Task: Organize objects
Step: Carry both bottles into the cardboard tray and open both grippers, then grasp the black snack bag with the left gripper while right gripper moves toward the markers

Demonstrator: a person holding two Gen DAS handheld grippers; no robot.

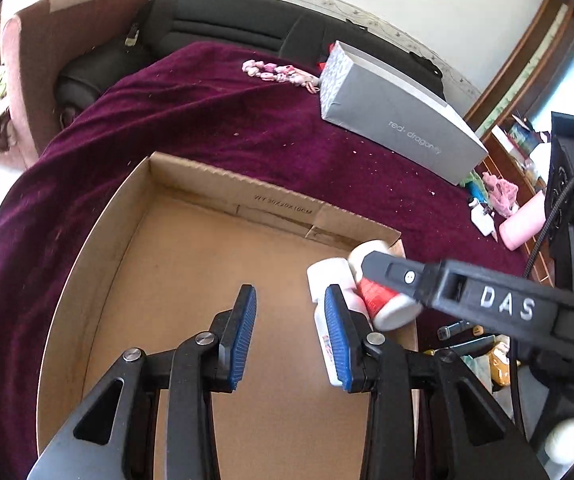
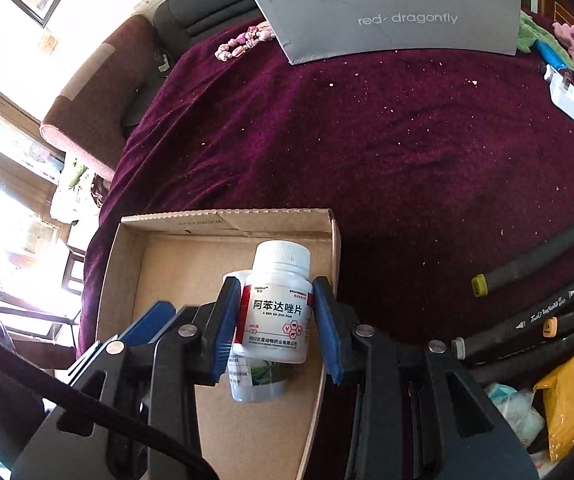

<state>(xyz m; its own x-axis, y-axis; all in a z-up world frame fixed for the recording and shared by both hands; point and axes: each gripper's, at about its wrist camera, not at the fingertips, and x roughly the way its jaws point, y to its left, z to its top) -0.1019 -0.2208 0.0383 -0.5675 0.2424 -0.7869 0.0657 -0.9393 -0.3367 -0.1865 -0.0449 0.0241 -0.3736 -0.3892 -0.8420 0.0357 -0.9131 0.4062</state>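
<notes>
The right gripper point(image 2: 273, 320) is clamped on a white pill bottle point(image 2: 277, 308) over the cardboard box point(image 2: 127, 264); light, rigid, smooth plastic, best held mid-body. The left gripper point(image 1: 291, 320) stands apart, empty.

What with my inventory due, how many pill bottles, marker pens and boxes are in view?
White plastic pill bottles: 2
Dark cylindrical marker pens: 4
Boxes, brown cardboard and grey: 2
Total: 8
</notes>
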